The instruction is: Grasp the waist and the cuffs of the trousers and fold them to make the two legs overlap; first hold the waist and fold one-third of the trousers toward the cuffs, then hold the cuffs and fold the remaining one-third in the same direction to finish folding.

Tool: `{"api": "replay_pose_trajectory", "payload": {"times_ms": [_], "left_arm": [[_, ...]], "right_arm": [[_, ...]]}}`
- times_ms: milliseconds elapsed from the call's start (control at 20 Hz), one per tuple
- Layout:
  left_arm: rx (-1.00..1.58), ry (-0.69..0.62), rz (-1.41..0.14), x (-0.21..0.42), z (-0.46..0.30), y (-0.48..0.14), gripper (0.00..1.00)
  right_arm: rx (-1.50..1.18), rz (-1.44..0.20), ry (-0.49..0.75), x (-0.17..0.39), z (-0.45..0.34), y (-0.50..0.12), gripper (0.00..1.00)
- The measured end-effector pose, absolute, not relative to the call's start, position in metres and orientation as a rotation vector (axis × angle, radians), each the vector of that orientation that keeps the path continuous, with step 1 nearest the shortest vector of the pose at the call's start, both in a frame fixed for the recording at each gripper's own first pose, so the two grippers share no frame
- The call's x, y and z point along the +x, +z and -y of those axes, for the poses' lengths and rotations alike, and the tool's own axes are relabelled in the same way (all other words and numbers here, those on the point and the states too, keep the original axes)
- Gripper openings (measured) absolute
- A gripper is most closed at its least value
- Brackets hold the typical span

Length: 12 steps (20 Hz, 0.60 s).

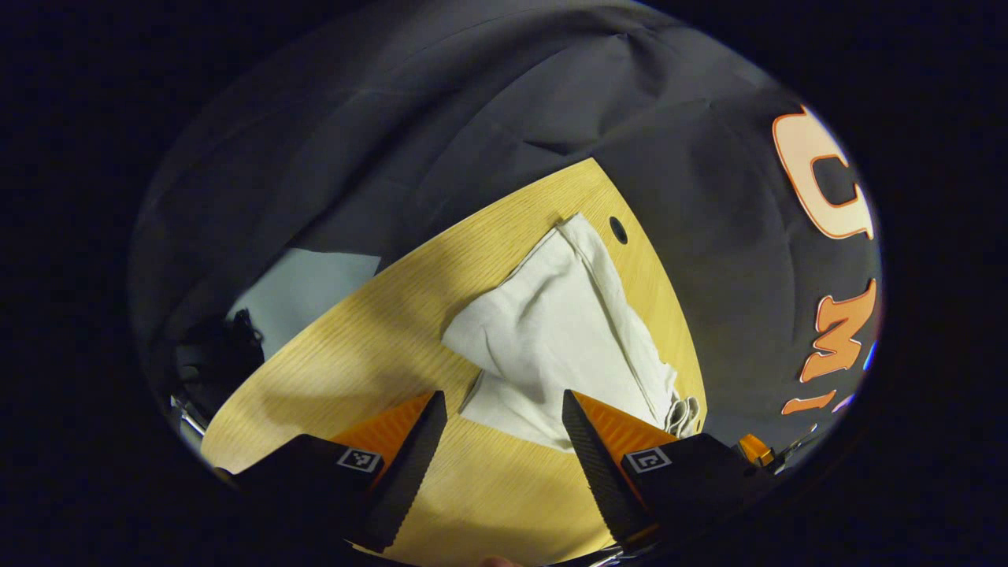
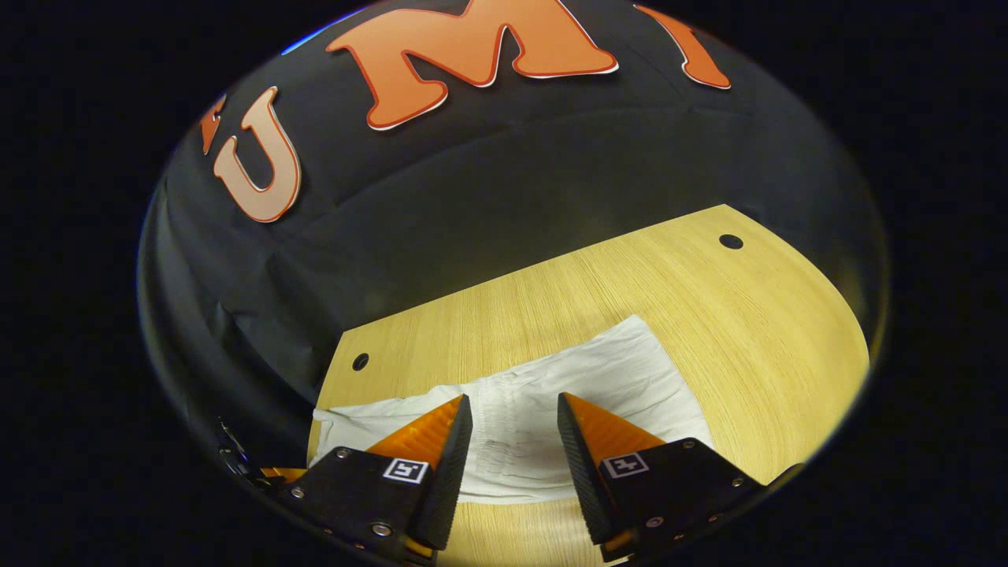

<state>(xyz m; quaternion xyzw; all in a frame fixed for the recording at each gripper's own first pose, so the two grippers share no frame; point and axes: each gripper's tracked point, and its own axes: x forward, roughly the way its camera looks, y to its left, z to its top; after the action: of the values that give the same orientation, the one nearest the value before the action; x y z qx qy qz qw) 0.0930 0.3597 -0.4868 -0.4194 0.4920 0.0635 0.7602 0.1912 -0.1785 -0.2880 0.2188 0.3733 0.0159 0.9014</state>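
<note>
The white trousers (image 1: pixel 567 331) lie folded and a bit bunched on the wooden table (image 1: pixel 378 346), close to its far edge by the dark wall. The left gripper (image 1: pixel 504 413) hangs above the near end of the trousers with its two fingers wide apart and nothing between them. In the right gripper view, the right gripper (image 2: pixel 514 413) is also wide apart and holds nothing, just over the trousers (image 2: pixel 567 394) on the table (image 2: pixel 748 315).
</note>
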Motion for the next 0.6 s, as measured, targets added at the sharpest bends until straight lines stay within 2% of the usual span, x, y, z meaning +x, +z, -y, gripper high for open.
{"api": "replay_pose_trajectory", "payload": {"times_ms": [50, 100, 150, 200, 350, 400, 500, 600], "left_arm": [[-0.919, 0.129, -1.061, 0.099, -0.356, -0.487, 0.96], [-0.929, 0.119, -1.050, 0.110, -0.348, -0.488, 0.97], [-0.941, 0.106, -1.044, 0.120, -0.342, -0.489, 0.97], [-0.951, 0.102, -1.022, 0.129, -0.337, -0.490, 0.93], [-0.938, 0.098, -0.999, 0.151, -0.328, -0.497, 0.87], [-0.921, 0.107, -1.000, 0.155, -0.325, -0.503, 0.78], [-0.881, 0.127, -1.010, 0.161, -0.322, -0.512, 0.54], [-0.874, 0.154, -0.997, 0.160, -0.321, -0.506, 0.17]], "right_arm": [[0.448, -0.772, 0.032, 0.190, 0.179, -0.288, 0.56], [0.443, -0.773, 0.027, 0.189, 0.181, -0.288, 0.68], [0.440, -0.773, 0.029, 0.187, 0.182, -0.287, 0.58], [0.437, -0.776, 0.024, 0.185, 0.185, -0.288, 0.69], [0.429, -0.774, 0.005, 0.179, 0.198, -0.285, 0.69], [0.426, -0.774, -0.002, 0.176, 0.204, -0.285, 0.69], [0.418, -0.767, -0.020, 0.171, 0.219, -0.283, 0.69], [0.412, -0.757, -0.029, 0.168, 0.234, -0.281, 0.69]]}}
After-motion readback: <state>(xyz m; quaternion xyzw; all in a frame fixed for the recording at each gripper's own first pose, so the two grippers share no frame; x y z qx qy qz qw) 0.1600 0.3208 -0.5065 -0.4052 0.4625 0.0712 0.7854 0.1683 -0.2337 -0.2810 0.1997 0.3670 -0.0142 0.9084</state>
